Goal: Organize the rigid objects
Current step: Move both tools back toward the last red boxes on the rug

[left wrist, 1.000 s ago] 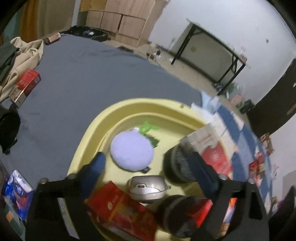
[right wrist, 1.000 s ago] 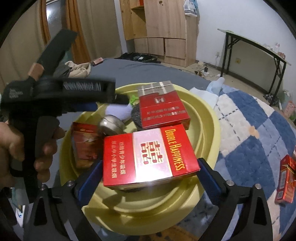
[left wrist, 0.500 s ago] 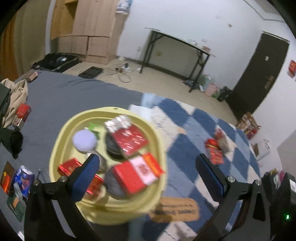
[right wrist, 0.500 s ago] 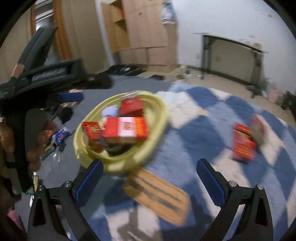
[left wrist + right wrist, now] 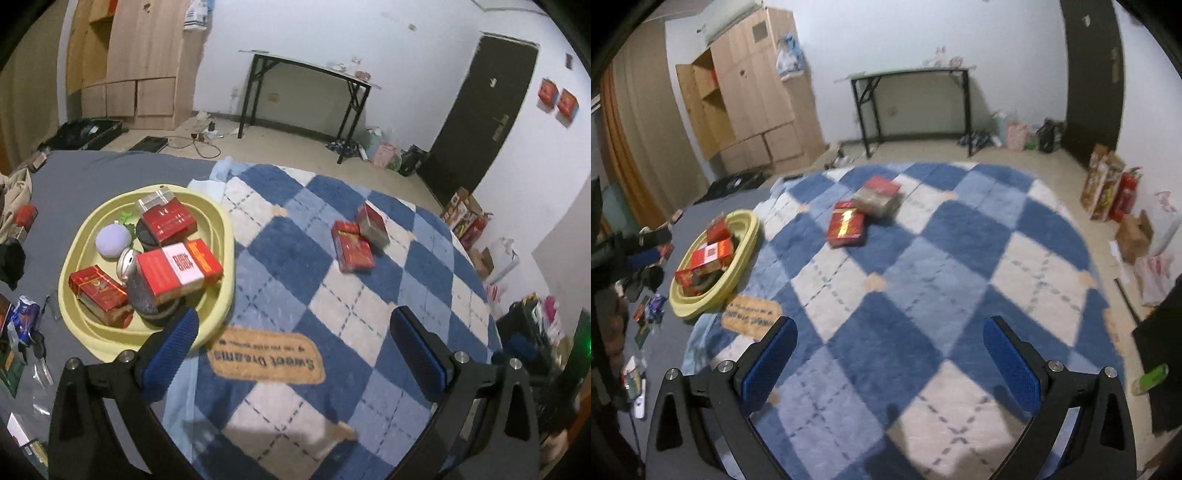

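A yellow basin (image 5: 221,229) on the bed holds several red cigarette boxes, among them a red-and-white one (image 5: 179,266), a purple ball (image 5: 112,240) and a silver object (image 5: 125,263); it also shows in the right wrist view (image 5: 748,236). Two more red boxes lie together on the blue checked blanket: one flat (image 5: 351,252) (image 5: 846,228), one behind it (image 5: 372,224) (image 5: 879,195). My left gripper (image 5: 295,345) is open and empty, above the blanket beside the basin. My right gripper (image 5: 891,352) is open and empty, well back from the boxes.
A tan "Sweet Dreams" label (image 5: 264,358) sits on the blanket near the basin. Small packets and clutter (image 5: 22,321) lie on the grey sheet at left. A black table (image 5: 310,92), wooden cabinets (image 5: 746,107) and a dark door (image 5: 480,110) stand beyond the bed.
The right gripper let go of the red-and-white box, which now lies in the basin. Both grippers pulled back and up, swinging right toward the blanket and its two boxes.
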`<action>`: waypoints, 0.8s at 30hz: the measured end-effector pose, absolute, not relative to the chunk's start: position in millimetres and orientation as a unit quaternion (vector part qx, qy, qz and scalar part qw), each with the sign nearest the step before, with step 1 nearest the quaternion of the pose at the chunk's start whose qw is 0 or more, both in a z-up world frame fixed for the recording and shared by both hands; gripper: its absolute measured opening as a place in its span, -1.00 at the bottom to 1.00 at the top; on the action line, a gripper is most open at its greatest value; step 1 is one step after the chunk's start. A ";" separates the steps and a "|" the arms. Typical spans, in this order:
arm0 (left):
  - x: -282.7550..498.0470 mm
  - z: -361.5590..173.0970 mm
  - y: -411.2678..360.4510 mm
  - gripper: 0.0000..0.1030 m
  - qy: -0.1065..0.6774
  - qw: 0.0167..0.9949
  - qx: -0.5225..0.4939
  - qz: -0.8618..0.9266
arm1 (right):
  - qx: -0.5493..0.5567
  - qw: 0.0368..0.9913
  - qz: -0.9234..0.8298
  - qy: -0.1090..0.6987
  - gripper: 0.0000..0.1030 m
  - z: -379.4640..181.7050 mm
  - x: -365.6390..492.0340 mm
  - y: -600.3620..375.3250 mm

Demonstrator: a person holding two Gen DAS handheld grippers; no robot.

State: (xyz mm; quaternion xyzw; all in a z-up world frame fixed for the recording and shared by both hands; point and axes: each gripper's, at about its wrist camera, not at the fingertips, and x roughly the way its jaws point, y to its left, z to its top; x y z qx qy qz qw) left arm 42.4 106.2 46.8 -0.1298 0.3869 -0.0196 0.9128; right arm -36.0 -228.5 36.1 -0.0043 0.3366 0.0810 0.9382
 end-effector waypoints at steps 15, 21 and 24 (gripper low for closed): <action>52.1 21.0 92.6 1.00 0.402 0.907 -0.125 -0.015 | 0.075 0.931 0.107 0.340 0.99 15.2 -1.2 -232.3; 105.6 5.2 60.5 1.00 0.412 0.906 -0.078 -0.058 | 0.150 0.899 0.141 0.387 0.99 20.8 81.6 -243.5; 134.1 -7.5 33.9 1.00 0.413 0.905 -0.067 -0.078 | 0.164 0.887 0.147 0.406 0.99 26.9 138.7 -241.2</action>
